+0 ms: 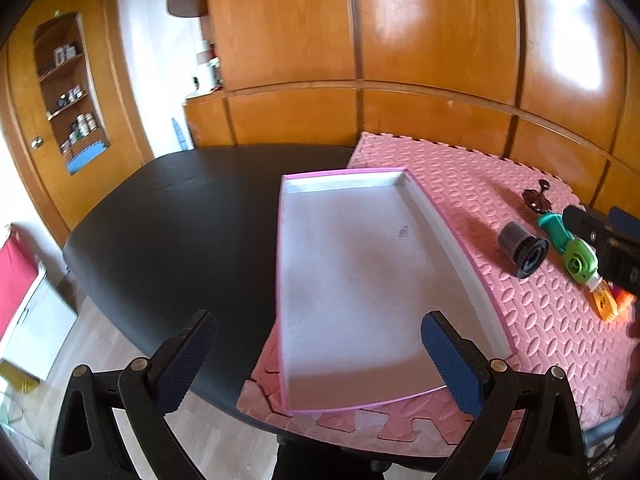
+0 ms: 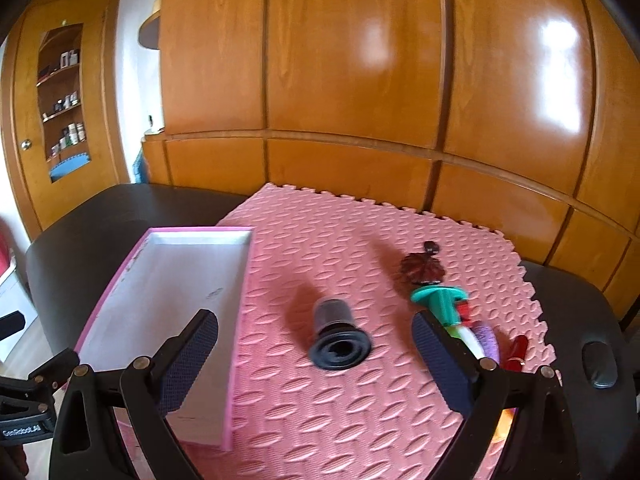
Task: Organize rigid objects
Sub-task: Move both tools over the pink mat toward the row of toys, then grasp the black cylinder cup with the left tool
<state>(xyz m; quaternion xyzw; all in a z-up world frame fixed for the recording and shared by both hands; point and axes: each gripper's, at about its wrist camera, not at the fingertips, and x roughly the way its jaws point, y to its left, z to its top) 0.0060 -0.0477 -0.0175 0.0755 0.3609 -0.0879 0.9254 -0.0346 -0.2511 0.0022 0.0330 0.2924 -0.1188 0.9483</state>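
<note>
A pink-rimmed white tray (image 1: 456,248) lies empty on the pink foam mat (image 1: 520,184); it also shows in the right wrist view (image 2: 240,280). A black funnel-shaped cup (image 2: 338,336) lies on its side on the mat, also seen in the left wrist view (image 1: 522,250). A teal and green toy (image 2: 440,300), a dark brown leaf-shaped piece (image 2: 422,266), a purple item (image 2: 486,338) and a red item (image 2: 518,350) lie to its right. My right gripper (image 2: 316,356) is open, hovering just above and before the black cup. My left gripper (image 1: 320,356) is open and empty over the tray's near end.
The mat covers the right part of a black table (image 1: 180,220). Wooden cabinet panels (image 2: 360,80) stand close behind the table. A shelf niche (image 1: 68,92) with small bottles is at the far left. The right gripper's body (image 1: 600,240) reaches over the toys in the left wrist view.
</note>
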